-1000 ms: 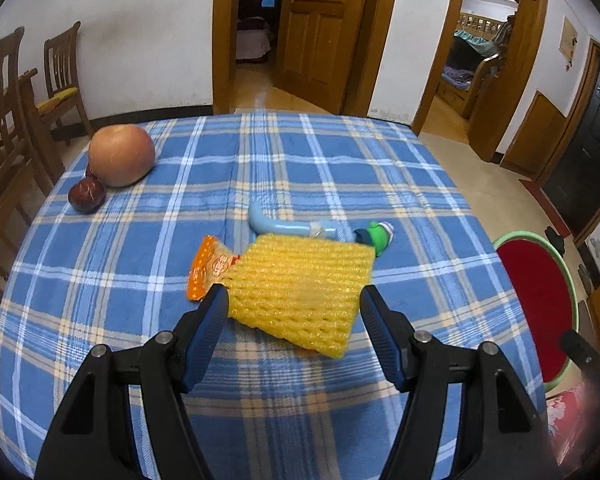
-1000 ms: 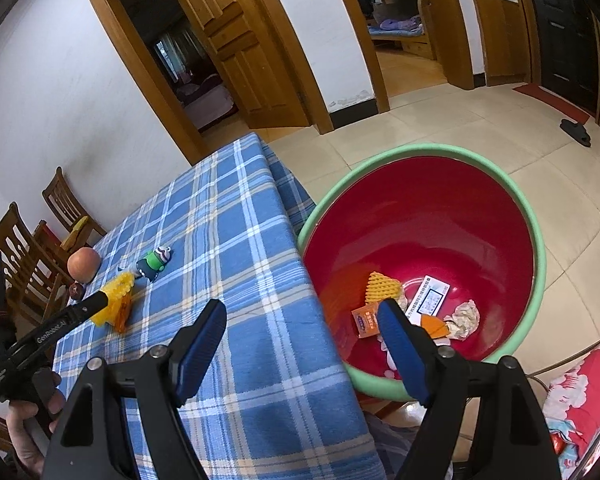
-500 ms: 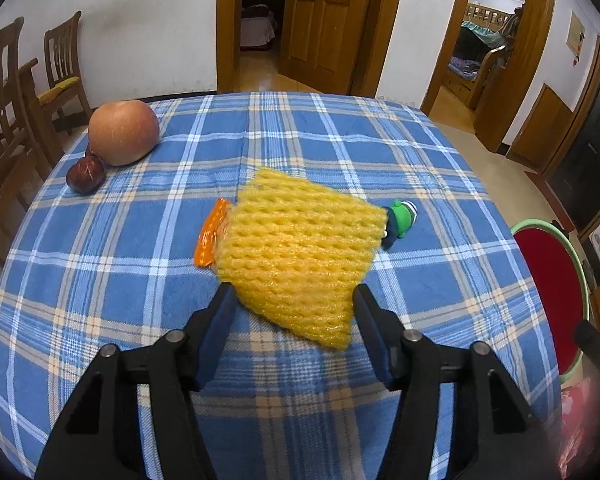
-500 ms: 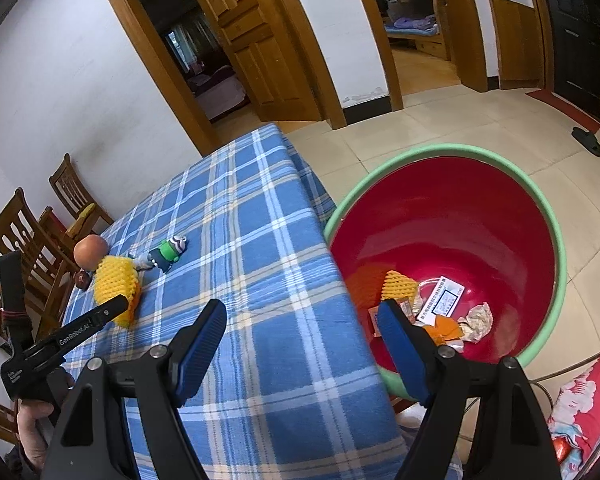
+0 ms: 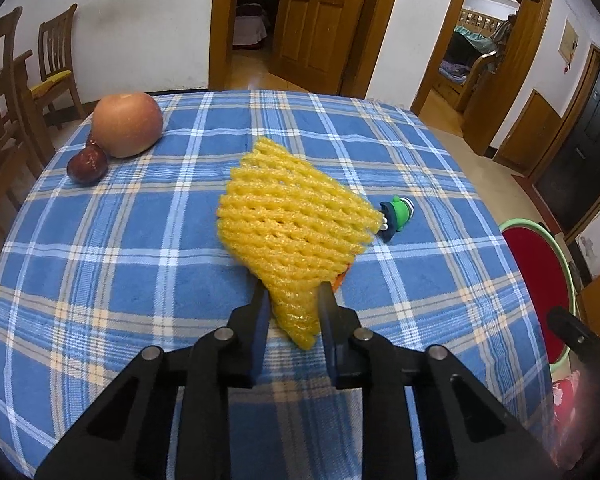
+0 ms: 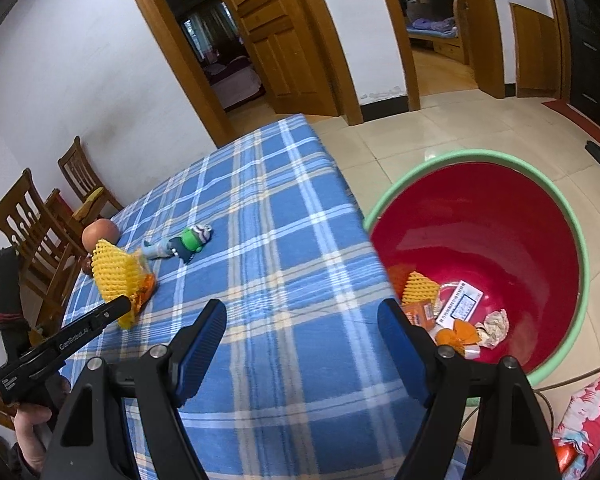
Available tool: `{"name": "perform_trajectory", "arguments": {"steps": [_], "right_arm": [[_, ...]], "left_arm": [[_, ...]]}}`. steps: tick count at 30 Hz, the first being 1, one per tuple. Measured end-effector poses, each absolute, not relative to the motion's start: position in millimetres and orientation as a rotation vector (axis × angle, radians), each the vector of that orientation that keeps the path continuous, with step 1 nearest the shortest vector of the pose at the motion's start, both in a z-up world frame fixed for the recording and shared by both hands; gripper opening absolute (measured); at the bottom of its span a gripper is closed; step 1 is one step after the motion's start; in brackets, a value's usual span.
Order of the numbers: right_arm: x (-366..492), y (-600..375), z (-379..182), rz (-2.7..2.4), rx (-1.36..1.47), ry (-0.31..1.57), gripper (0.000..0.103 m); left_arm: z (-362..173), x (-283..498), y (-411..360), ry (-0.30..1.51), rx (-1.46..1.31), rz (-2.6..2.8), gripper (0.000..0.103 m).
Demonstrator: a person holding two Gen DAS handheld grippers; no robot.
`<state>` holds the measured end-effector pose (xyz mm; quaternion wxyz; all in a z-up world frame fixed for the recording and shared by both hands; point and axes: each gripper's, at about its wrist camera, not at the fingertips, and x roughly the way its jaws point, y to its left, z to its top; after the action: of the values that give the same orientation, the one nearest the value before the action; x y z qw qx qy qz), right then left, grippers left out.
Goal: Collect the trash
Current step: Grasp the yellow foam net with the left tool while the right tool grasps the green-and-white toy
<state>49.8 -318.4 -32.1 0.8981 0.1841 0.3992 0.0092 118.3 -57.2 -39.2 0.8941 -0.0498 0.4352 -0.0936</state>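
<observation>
Left tool [image 5: 291,300] just clenched on net [image 5: 288,216]; right tool [image 6: 302,336] released. Basin [image 6: 572,236] holds some trash; net, wrapper [image 6: 146,286] left beside toy [image 5: 396,212].

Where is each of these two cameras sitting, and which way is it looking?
Left wrist view: sits on the left hand-held gripper, looking down along its fingers across the table; the jaws have just been closing and pinch a yellow foam net.
Right wrist view: sits on the right hand-held gripper, open and empty, looking over the table edge at the red basin; a hand shows lower left.
Shared: net, apple, green toy, basin, checked cloth.
</observation>
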Motion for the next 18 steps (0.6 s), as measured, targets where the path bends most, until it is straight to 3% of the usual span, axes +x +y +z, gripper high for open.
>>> {"name": "perform_trajectory", "arguments": {"steps": [18], "right_arm": [[102.3, -254.7, -31.1, 0.128, 0.282, 0.851, 0.080]], "left_arm": [[-12.9, 109.5, 0.7, 0.820, -0.200, -0.129, 0.022]]}}
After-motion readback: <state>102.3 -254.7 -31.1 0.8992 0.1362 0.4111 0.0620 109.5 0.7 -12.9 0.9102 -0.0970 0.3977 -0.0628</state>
